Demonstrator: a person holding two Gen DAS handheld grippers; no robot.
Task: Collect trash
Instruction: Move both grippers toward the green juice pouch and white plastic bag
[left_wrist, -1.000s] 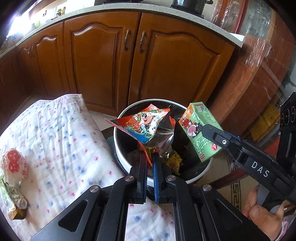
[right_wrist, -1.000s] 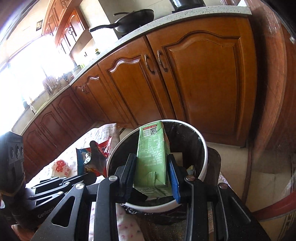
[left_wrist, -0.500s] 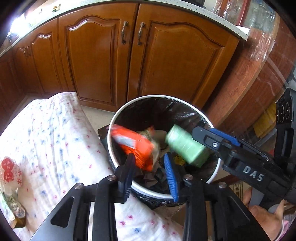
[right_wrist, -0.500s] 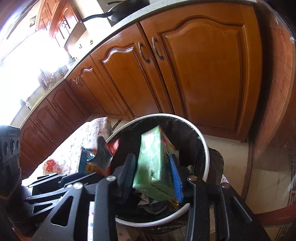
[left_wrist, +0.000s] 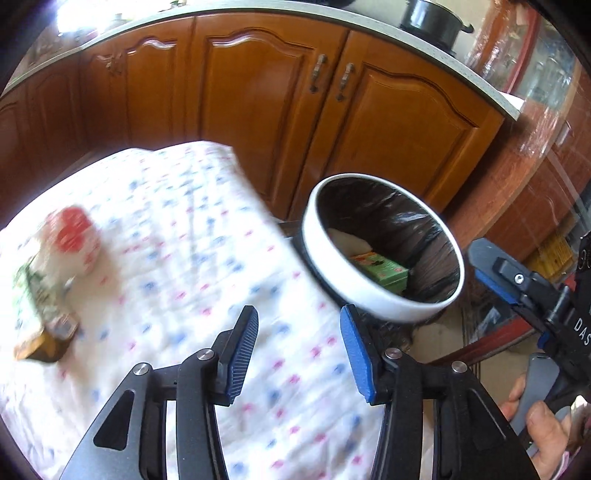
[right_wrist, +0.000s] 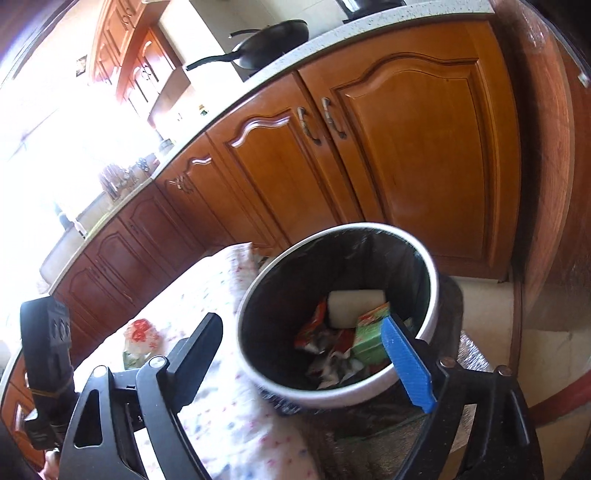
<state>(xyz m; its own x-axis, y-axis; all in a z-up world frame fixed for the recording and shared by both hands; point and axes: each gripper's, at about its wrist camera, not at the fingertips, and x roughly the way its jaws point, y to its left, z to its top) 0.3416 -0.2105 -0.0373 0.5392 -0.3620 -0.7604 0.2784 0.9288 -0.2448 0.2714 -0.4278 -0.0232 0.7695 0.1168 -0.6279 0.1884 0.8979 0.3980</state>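
left claw (left_wrist: 297, 356): released, now spread over table | right claw (right_wrist: 301, 356): released, spread | green carton (right_wrist: 369, 334) and red wrapper (right_wrist: 314, 328): now inside bin (right_wrist: 332, 395)

- Left gripper (left_wrist: 297, 352): black angular frame, silver round screws at the pivots, ribbed blue pads on the jaws.
- Right gripper (right_wrist: 306, 363): same black frame, one ribbed blue pad visible; white "DAS" lettering on its side.
- Right hand (left_wrist: 543, 434): bare skin, pink sleeve edge.
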